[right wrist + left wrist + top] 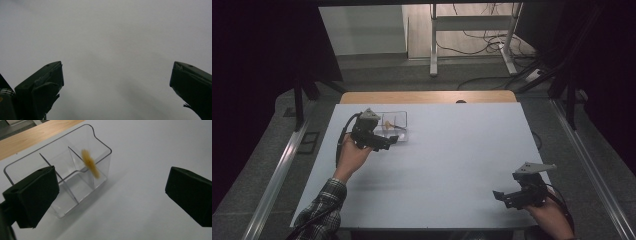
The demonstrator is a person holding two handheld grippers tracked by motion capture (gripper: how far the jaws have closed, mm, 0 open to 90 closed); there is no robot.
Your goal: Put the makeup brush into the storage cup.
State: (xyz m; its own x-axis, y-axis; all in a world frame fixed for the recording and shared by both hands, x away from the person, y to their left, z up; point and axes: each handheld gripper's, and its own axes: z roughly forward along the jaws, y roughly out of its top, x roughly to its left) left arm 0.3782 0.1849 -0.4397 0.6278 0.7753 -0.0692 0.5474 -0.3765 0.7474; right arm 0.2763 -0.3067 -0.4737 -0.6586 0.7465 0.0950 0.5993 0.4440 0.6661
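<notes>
Two tools gaping, left tool [110, 195] beside clear divided box [75, 170], yellow piece [90, 166] inside

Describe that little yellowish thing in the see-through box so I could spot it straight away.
Start at the pale grey table and go to its far left, where the clear plastic three-compartment box stands by the open left gripper. In one end compartment is a small, fuzzy golden-yellow piece, blurred here. It is the box's only contents.

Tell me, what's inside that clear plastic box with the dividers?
One small yellow-orange fuzzy piece sits in an end compartment of the clear plastic divided box. The left gripper's jaw covers part of the other end.
</notes>
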